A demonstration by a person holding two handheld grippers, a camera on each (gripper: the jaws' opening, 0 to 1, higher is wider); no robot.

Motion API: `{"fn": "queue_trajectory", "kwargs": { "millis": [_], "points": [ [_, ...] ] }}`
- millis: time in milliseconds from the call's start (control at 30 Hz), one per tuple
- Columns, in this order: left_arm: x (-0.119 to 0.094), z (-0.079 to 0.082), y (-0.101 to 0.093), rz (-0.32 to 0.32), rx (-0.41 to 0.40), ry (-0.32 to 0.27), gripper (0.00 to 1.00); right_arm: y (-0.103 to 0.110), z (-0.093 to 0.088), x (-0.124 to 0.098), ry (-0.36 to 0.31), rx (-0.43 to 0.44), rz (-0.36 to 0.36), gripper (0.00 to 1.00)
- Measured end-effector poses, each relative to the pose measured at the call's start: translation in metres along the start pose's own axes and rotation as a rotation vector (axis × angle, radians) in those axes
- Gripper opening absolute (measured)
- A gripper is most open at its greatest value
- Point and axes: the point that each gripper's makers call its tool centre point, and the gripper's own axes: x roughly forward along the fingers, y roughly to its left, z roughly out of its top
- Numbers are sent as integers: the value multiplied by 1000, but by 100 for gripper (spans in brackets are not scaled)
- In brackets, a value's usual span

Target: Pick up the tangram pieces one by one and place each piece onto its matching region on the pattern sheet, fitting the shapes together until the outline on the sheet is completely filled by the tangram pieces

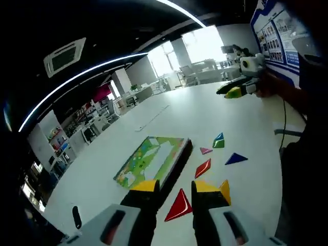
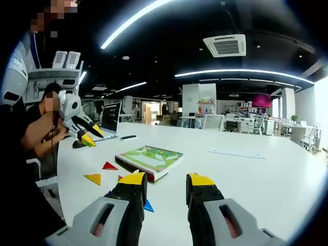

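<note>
The pattern sheet is a green illustrated board [image 1: 151, 159] [image 2: 150, 159] lying flat on the white table. To its right lie loose tangram pieces: a red triangle [image 1: 179, 205], a red parallelogram [image 1: 203, 168], a small magenta triangle [image 1: 205, 150], a green and blue piece [image 1: 219, 141], a blue triangle [image 1: 236, 159] and a yellow triangle [image 1: 224, 190]. My left gripper [image 1: 176, 187] hovers open above the red triangle, holding nothing. My right gripper [image 2: 167, 180] is open and empty, high over the table's near side. In the right gripper view a red triangle [image 2: 109, 166], a yellow triangle [image 2: 93, 178] and a blue piece [image 2: 148, 206] show.
A long pale strip [image 1: 151, 119] [image 2: 237, 152] lies on the table beyond the board. A laptop [image 2: 110, 118] and a small black object [image 2: 128, 137] sit at the far edge. The person's arm holds the other gripper [image 1: 238, 91] [image 2: 82, 130] raised above the table.
</note>
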Motion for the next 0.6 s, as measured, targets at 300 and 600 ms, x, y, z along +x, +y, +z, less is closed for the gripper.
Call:
{"fn": "queue_trajectory", "kwargs": {
  "millis": [300,600],
  "points": [
    [21,-34,-10,-214,66,252,28,6,-1,2,12,-9,22,32],
    [32,-33,-52,-374,129,359,28,14,-12,7,37,17,46,32]
  ]
}}
